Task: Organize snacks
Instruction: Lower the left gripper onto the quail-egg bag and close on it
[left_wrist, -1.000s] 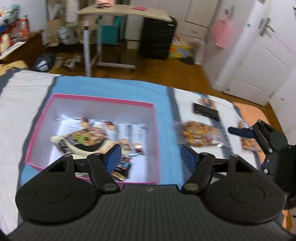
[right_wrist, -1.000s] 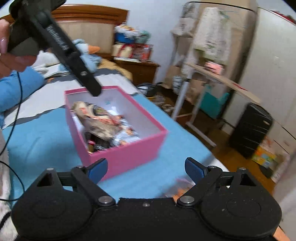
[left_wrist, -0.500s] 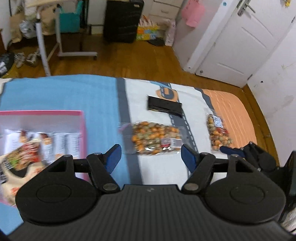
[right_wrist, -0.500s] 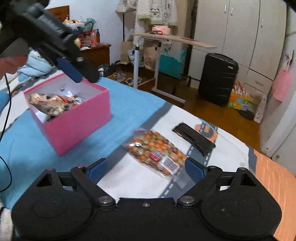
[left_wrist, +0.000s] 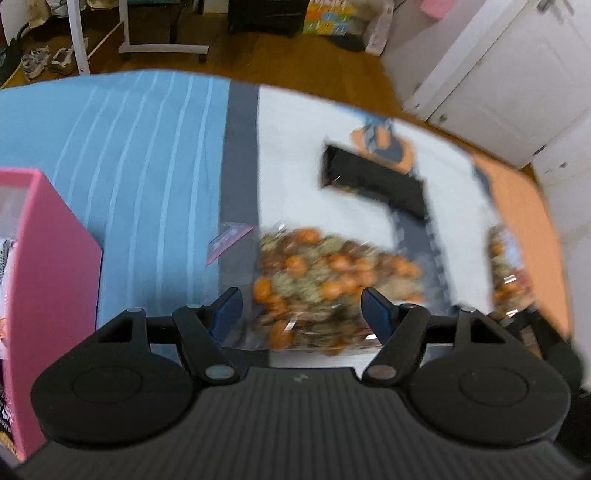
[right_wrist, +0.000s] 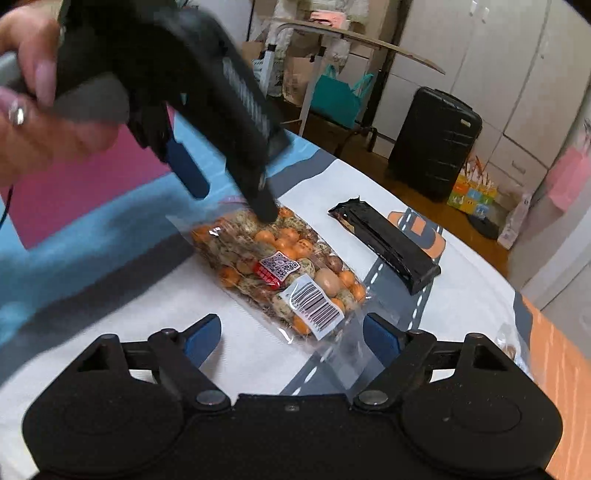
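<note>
Both grippers, left (left_wrist: 301, 310) and right (right_wrist: 291, 338), fingers spread and empty, had swung from the pink cardboard box (left_wrist: 48, 295) at frame left onto the clear nut-filled snack bag (right_wrist: 279, 267) lying mid-frame, likely next to be boxed.

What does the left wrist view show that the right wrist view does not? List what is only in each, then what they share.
Only the left wrist view: the wall and open top of the pink box, a white door, and the left tool open just above the bag.
Only the right wrist view: the bag's barcode label, a black suitcase, the person's hand, and the right tool open by the bag's clear end.
Both: the clear bag of mixed nuts, the black packet beyond it, and the printed bedcover.
</note>
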